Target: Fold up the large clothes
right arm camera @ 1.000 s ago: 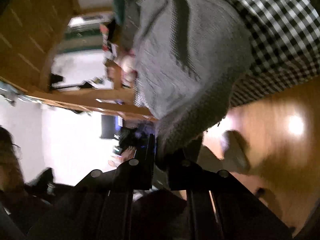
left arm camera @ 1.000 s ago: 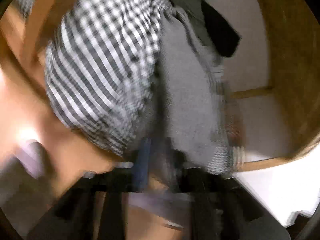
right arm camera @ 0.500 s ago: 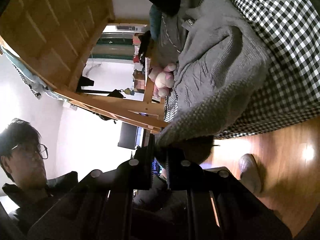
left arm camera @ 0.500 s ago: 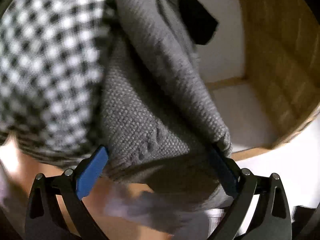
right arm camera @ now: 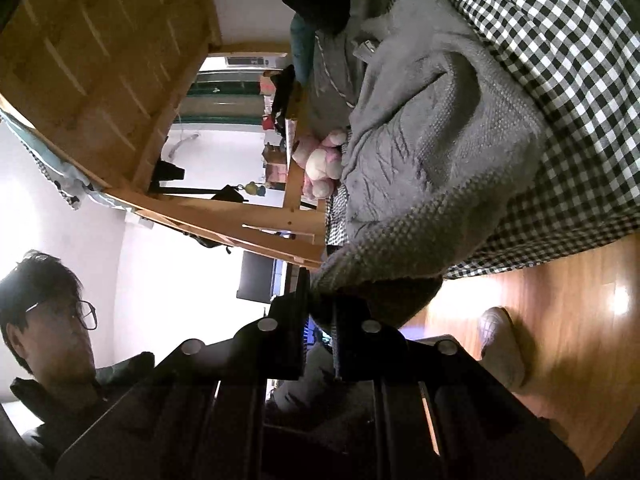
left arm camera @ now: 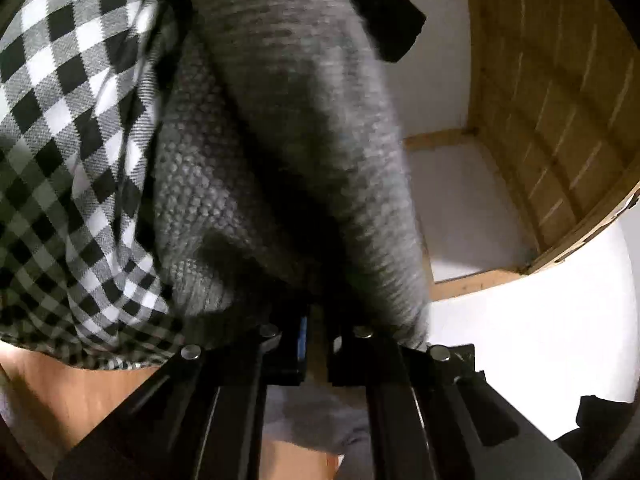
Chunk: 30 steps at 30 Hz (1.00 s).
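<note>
You are gripping the grey knit sweater (right arm camera: pixel 432 168) at its hem, which is lying on the checked bedspread (right arm camera: pixel 560 60) at the bed's edge. Your right claw (right arm camera: pixel 320 312) is clamped on the hem, and your left claw (left arm camera: pixel 316 336) has just been closing, now pinching the knit too. Next you are likely lifting both corners evenly to carry the fold across the bedspread.

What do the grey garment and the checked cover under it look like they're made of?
Grey sweater: chunky knit, probably wool or acrylic, with visible looped stitches and a matte, fuzzy surface. Checked bed cover: thin, flat woven cloth, likely cotton, matte, with a crisp black-and-white gingham pattern.
</note>
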{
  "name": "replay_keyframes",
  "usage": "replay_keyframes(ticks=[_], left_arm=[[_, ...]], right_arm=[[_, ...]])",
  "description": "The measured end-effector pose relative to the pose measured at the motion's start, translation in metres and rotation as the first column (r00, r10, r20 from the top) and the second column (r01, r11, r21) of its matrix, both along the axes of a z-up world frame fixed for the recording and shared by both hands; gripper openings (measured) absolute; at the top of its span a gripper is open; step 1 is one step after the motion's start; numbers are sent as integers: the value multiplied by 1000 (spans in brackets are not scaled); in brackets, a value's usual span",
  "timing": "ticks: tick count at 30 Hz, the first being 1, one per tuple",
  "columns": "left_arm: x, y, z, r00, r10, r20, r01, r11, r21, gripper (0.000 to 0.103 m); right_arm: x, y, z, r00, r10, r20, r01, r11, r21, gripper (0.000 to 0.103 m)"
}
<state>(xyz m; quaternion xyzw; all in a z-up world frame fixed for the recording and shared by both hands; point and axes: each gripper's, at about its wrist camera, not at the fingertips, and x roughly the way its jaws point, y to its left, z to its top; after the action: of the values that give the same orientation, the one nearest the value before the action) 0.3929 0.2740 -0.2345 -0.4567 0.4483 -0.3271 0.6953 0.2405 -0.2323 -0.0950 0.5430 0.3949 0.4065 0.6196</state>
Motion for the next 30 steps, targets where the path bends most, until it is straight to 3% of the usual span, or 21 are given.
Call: replay_keyframes(ticks=[1, 3, 4, 7, 10, 12, 14, 16, 17, 18, 20, 23, 27, 30], left_arm=[[0, 1, 2, 1000, 2, -21, -1, 999, 41, 13], [-13, 13, 11, 996, 55, -65, -45, 989, 139, 81], [-18, 19, 15, 995, 88, -57, -75, 978, 193, 90], [-28, 31, 24, 989, 145, -1, -136, 932, 338, 95], [-13, 19, 6, 994, 95, -55, -75, 954, 289, 95], [-3, 5, 5, 996, 70, -51, -50, 948, 316, 95], [3, -9, 10, 998, 51, -39, -37, 954, 298, 95], [8, -13, 16, 999, 34, -20, -28, 966, 258, 85], [10, -16, 18, 1000, 19, -17, -14, 966, 257, 56], [12, -18, 17, 999, 12, -33, -2, 961, 275, 35], [15, -19, 19, 997, 25, -72, -1, 947, 320, 25], [9, -12, 30, 997, 29, -74, -6, 959, 285, 11], [-8, 19, 43, 996, 38, -78, -27, 990, 136, 9], [-3, 15, 42, 996, 40, -79, -38, 999, 24, 7]], right_arm=[[1, 0, 0, 1000, 0, 0, 0, 1000, 1, 11], [1, -1, 1, 1000, 1, 3, -1, 1000, -3, 11], [1, -1, 2, 1000, 2, 7, -2, 1000, -1, 11], [3, -1, 4, 1000, 8, 9, -8, 1000, -2, 11], [5, 3, 3, 1000, 20, 4, -20, 1000, -8, 11], [5, 5, 4, 1000, 15, -3, -15, 1000, -8, 11], [5, 6, 5, 1000, 10, -2, -10, 1000, -6, 11], [4, 5, 4, 1000, 7, -5, -7, 1000, -5, 11], [3, 5, 4, 1000, 5, -9, -6, 1000, -5, 11], [3, 5, 3, 1000, 5, -13, -6, 1000, -10, 11], [4, 5, 2, 1000, 6, -20, -6, 1000, -19, 12], [5, 4, 2, 1000, 0, -21, 0, 1000, -15, 12], [5, 0, 1, 1000, -11, -19, 11, 1000, -13, 12], [5, -6, -3, 999, -21, -26, 21, 1000, -9, 12]])
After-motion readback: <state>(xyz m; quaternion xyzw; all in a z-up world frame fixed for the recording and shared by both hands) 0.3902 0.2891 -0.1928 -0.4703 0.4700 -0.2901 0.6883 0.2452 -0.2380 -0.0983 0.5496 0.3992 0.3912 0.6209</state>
